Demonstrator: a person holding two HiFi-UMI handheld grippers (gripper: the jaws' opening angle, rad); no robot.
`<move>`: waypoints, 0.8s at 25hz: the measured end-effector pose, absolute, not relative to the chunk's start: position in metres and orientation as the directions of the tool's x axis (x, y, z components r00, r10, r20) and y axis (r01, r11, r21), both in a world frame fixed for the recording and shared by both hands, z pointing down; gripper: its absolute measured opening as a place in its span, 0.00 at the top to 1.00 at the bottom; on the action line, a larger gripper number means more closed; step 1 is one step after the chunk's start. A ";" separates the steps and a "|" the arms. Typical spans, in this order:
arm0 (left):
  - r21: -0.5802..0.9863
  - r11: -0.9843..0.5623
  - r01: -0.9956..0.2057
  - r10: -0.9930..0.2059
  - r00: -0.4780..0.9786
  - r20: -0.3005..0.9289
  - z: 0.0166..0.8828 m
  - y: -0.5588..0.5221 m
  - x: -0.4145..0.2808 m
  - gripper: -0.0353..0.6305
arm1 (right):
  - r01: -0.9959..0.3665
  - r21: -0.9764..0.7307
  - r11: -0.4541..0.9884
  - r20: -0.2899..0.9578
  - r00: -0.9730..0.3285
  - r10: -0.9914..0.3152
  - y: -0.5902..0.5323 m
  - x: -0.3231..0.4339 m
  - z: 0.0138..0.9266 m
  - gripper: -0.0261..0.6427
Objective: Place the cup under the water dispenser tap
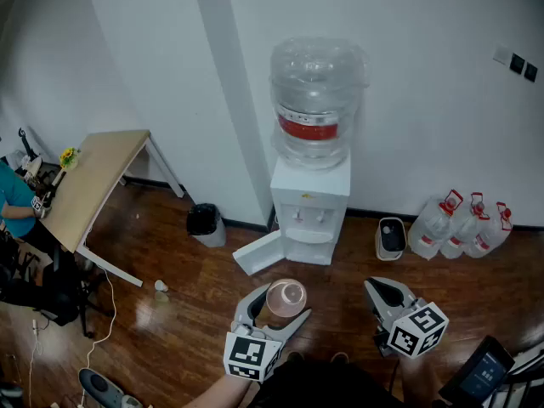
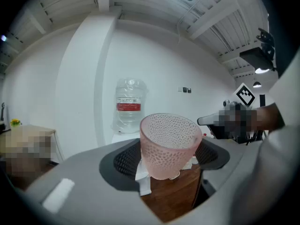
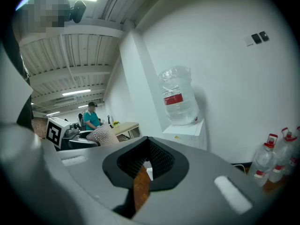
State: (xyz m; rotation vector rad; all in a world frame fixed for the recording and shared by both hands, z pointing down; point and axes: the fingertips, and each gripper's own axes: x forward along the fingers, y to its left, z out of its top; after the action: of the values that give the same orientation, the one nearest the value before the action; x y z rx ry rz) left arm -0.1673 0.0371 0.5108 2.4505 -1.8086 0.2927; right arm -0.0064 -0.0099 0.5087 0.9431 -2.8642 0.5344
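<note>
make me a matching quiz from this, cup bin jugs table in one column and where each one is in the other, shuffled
A cup
B bin
C jugs
D table

1 on the floor, right of the dispenser
2 far left, standing on white legs
3 held in the left tongs
4 on the floor, left of the dispenser

Pairs: A-3, B-4, C-1, D-2
</note>
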 end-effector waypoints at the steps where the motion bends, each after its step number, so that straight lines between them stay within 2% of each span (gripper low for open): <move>1: -0.043 -0.297 -0.954 -0.938 0.283 0.202 0.511 0.038 -0.168 0.08 | -0.589 -0.302 0.750 0.182 -0.807 -0.562 -0.010 -0.006 0.509 0.96; 10: -0.020 -0.301 -0.953 -0.933 0.290 0.212 0.512 0.038 -0.176 0.08 | -0.601 -0.291 0.744 0.199 -0.799 -0.567 -0.012 -0.015 0.511 0.96; 20: -0.020 -0.390 -0.921 -0.902 0.377 0.210 0.532 0.022 -0.190 0.08 | -0.668 -0.291 0.685 0.227 -0.744 -0.629 -0.014 -0.022 0.531 0.96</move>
State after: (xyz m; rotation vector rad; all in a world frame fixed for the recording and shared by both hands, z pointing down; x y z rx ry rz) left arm -0.1902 0.0220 0.5322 2.5224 -1.6749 0.2844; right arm -0.0216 -0.0136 0.5306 1.0745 -2.7824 0.5462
